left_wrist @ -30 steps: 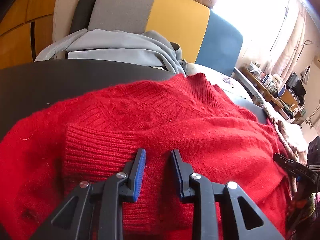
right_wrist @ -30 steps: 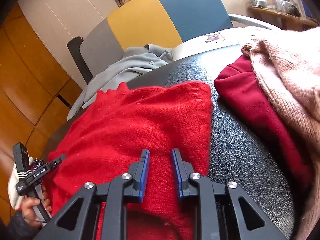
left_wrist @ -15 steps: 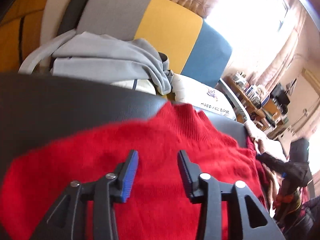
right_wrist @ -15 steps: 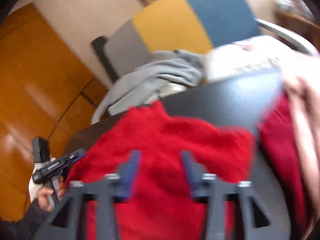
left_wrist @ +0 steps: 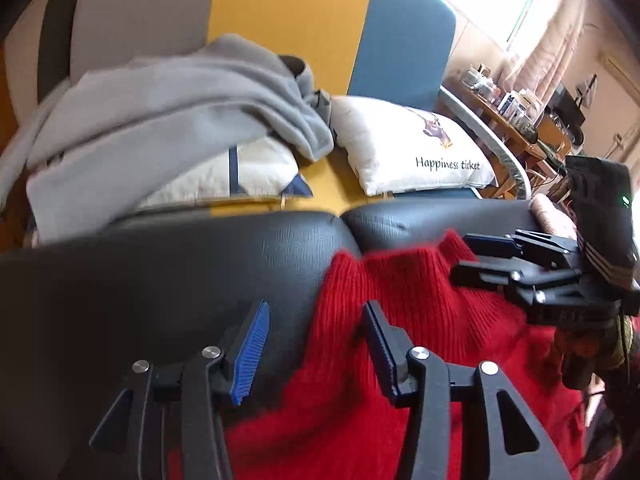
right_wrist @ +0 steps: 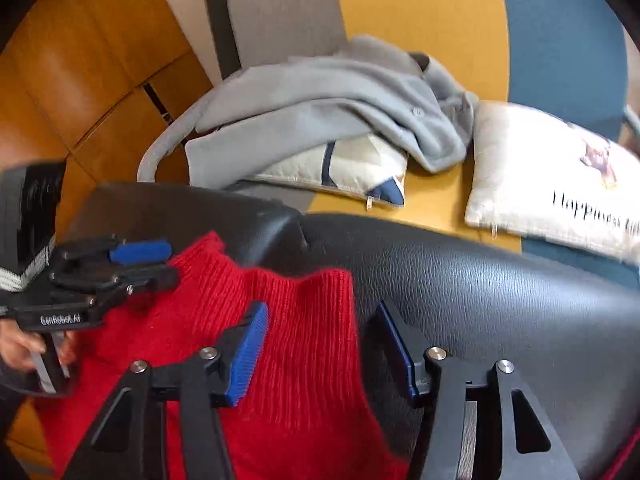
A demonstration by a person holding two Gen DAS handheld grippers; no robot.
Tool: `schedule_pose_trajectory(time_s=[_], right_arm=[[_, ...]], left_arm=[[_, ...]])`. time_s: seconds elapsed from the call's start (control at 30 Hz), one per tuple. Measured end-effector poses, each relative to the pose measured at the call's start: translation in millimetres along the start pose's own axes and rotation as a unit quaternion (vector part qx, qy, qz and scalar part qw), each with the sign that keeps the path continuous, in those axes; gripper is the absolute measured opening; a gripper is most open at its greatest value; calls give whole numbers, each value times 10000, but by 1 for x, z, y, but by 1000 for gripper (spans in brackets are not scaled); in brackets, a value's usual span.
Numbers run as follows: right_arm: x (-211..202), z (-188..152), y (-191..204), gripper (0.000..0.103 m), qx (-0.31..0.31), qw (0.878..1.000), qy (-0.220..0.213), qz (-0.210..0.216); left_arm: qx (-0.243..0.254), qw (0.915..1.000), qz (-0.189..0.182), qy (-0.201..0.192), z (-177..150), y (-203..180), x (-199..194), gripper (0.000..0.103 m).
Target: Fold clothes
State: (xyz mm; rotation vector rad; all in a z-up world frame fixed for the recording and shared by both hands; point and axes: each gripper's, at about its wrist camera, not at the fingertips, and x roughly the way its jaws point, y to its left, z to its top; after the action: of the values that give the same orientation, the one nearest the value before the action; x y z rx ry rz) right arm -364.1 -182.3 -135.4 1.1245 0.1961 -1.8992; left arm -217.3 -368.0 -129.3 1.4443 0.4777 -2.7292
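A red knit sweater [left_wrist: 404,344] lies on the black leather surface [left_wrist: 160,280], its ribbed collar toward the far edge. My left gripper [left_wrist: 316,324] is open, its jaws straddling the collar's left edge. The sweater also shows in the right wrist view [right_wrist: 296,344]. My right gripper [right_wrist: 320,328] is open over the collar's right edge. In the left wrist view the right gripper [left_wrist: 476,256] hovers at the collar's right side. In the right wrist view the left gripper [right_wrist: 140,260] hovers at the collar's left side.
Behind the black surface [right_wrist: 500,288] stands a grey, yellow and blue sofa [left_wrist: 288,12] with a grey garment [left_wrist: 168,104], a white pillow [left_wrist: 408,152] and a patterned cushion [right_wrist: 340,168]. A cluttered shelf [left_wrist: 516,112] is far right. Wooden panels [right_wrist: 80,60] are left.
Both grippers moved forward from the sweater's body to its collar at the far edge. Both jaws opened wider. The grippers now stand close together, facing each other's side of the collar.
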Motion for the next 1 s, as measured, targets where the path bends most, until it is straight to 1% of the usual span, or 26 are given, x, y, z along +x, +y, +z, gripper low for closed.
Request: schedule_pose_trajectory(time_s=[0.03,0.07,0.1,0.13,0.17,0.2,0.27,0.33,0.43,0.5,0.57,0.63,0.73,0.83,0.9,0.93,1.0], right_arm=[[2,0,1,47,-47,10000,26,-32],[3,1,2,42,-94,9999,53,-65],[5,1,3,31,-141,9998,79,-97],[6,2,4,21,-188,9997,106,-129],[8,2,5,16,-235,9995,132,-161],[10,3,6,12,-281,9993,158,-194],[13,4,8,8,-375,9987,211,-258],[10,3,11,8,-434,9985,192,-272],[-16,-6,19,8,-401,9991,-91,-116],[-34,-11,24,8,-378,9989,-279,-12],[-51,-17,29,8,-356,9982,-467,92],[-67,-32,36,8,-355,9973,-613,190],[-80,-62,45,8,-362,9967,-663,299],[-85,-88,45,8,-290,9978,-551,227],[-88,-105,45,8,-242,9984,-476,179],[-90,-114,45,12,-218,9987,-439,155],[-93,-131,45,12,-170,9991,-364,107]], left_arm=[[22,10000,-73,28,3,-2,4,54],[41,9999,-103,57,5,-4,7,54],[98,9999,-76,110,7,-7,8,54],[180,9997,-33,180,8,-10,10,47],[242,9994,-26,255,10,-12,11,14],[175,9993,-80,319,11,-12,10,6],[-50,9992,-176,353,15,-10,8,6],[-129,9997,-190,125,14,-13,-8,6],[-210,9985,-396,-315,7,-18,-37,6],[-255,9963,-540,-621,2,-22,-58,6],[-244,9945,-597,-820,-10,-26,-73,6],[-152,9935,-581,-972,-28,-33,-87,6],[-88,9929,-578,-1038,-56,-40,-98,6],[-116,9935,-570,-979,-86,-43,-102,6],[-164,9941,-606,-883,-107,-43,-103,7],[-202,9946,-609,-813,-116,-43,-103,9],[-290,9955,-609,-667,-135,-40,-104,13]])
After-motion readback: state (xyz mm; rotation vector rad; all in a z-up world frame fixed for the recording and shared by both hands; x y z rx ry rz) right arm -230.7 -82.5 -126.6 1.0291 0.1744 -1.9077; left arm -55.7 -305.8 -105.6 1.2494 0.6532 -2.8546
